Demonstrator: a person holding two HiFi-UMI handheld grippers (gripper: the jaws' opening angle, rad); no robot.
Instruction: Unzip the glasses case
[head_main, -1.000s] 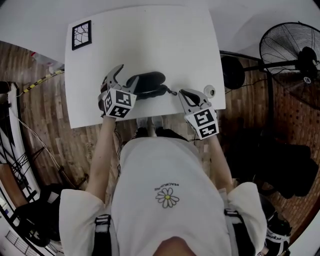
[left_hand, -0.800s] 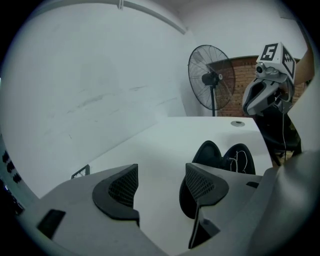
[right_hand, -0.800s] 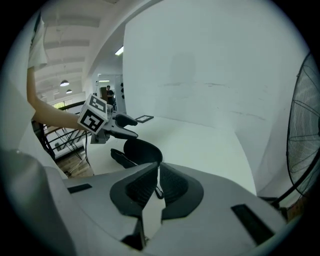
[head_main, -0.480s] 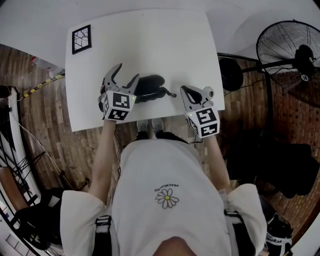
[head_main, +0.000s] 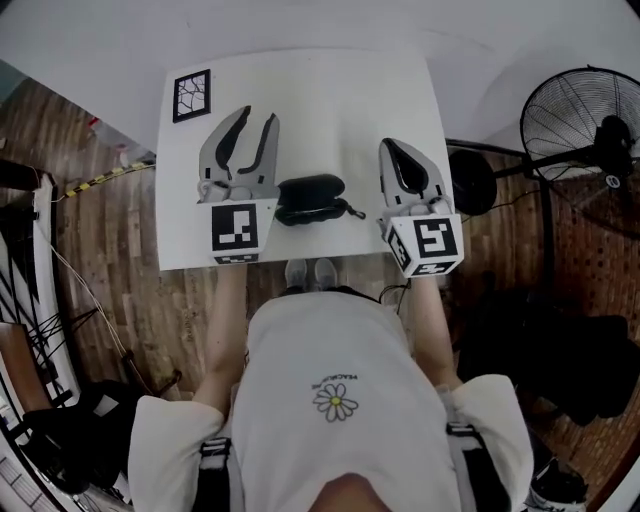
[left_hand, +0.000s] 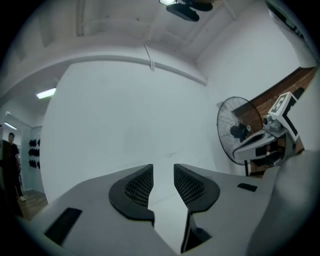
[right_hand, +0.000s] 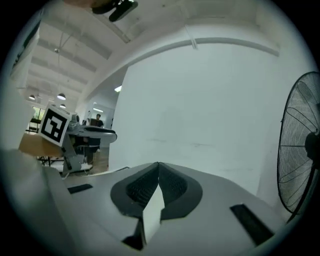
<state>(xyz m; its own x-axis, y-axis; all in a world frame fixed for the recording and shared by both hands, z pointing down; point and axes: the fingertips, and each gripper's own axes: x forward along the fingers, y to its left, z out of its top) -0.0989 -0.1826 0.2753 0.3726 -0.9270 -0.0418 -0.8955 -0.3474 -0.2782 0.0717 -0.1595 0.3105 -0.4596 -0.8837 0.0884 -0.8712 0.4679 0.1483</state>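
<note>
Head view: the glasses case (head_main: 310, 195) is seen lying close to the near edge of the desk (head_main: 330, 110), between the two tongs and touched by neither. The left tongs (head_main: 256, 116) are closing with nothing between them; the right tongs (head_main: 393, 148) are clenched and empty. For a clean unzip, the case should be pinned by the left tongs while the zip pull (head_main: 352, 211) at its right end is pinched and drawn along the seam.
</note>
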